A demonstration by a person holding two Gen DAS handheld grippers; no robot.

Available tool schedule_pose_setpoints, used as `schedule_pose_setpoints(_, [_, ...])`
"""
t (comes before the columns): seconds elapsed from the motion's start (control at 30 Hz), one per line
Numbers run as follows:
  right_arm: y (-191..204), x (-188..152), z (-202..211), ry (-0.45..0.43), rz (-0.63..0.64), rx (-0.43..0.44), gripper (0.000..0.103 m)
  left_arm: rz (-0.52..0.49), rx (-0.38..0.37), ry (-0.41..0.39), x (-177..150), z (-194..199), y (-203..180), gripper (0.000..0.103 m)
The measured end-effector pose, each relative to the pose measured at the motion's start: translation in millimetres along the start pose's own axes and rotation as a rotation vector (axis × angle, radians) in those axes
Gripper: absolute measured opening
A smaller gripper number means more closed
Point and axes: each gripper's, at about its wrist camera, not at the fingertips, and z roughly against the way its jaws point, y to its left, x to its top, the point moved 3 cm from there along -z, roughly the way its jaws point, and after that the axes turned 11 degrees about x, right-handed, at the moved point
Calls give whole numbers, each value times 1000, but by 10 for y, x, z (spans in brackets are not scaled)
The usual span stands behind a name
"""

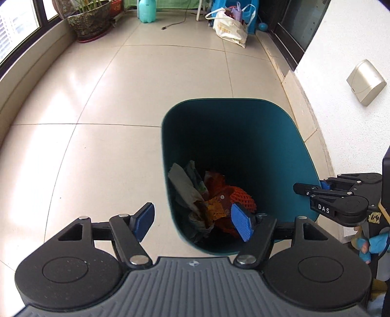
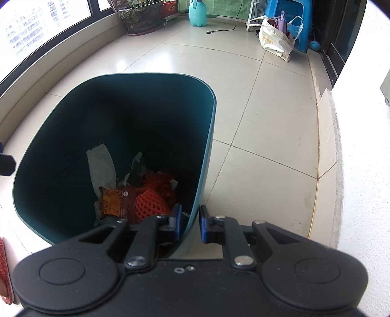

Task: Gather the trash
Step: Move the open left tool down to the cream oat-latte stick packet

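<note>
Left wrist view: left hand-held gripper (image 1: 193, 223) hanging spread and empty over teal bin (image 1: 280, 114); trash (image 1: 209, 202) lying at bin bottom. Drop step seeming done; next likely seeking more litter.

Right wrist view: right hand-held gripper (image 2: 190, 223) clamping bin wall (image 2: 208, 136), steadying it. Tote bag (image 2: 275, 40), plant pot (image 2: 142, 19) sitting well apart on floor (image 2: 263, 109), blocking nothing.

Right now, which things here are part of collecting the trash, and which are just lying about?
Part of the job:
- teal bin, its wall pinched by the right claw
- orange foam net, snack wrapper and crumpled paper inside it
- left claw, open and empty

Lying about:
- plant pot
- aqua jug
- white tote bag
- cable
</note>
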Motion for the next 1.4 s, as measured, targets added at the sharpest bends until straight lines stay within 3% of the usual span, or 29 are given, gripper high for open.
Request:
schedule_pose_setpoints(0.1, [13, -7, -14, 0, 6, -10, 13, 60, 48, -7, -138, 35, 241, 70])
schedule_pose_setpoints(0.37, [56, -32, -45, 10, 20, -34, 14, 261, 157, 77, -565, -220, 982, 70])
schedule_pose_setpoints(0.67, [60, -51, -53, 14, 25, -41, 14, 442, 172, 283, -1173, -889, 1469, 71])
schedule_pose_setpoints(0.8, [61, -48, -55, 15, 25, -41, 14, 564, 180, 423, -1589, -1349, 1674, 71])
schedule_pose_setpoints(0.87, [62, -50, -48, 15, 29, -42, 14, 637, 152, 484, -1797, -1574, 1757, 70])
schedule_pose_setpoints(1.1, [79, -73, -56, 14, 46, -51, 15, 777, 163, 625, -2341, -2144, 1919, 70])
schedule_pose_setpoints(1.27, [89, -87, -61, 16, 55, -50, 15, 800, 185, 679, -2675, -2339, 1919, 70])
schedule_pose_setpoints(1.4, [89, -89, -61, 18, 63, -51, 15, 808, 200, 695, -2700, -2483, 1890, 70])
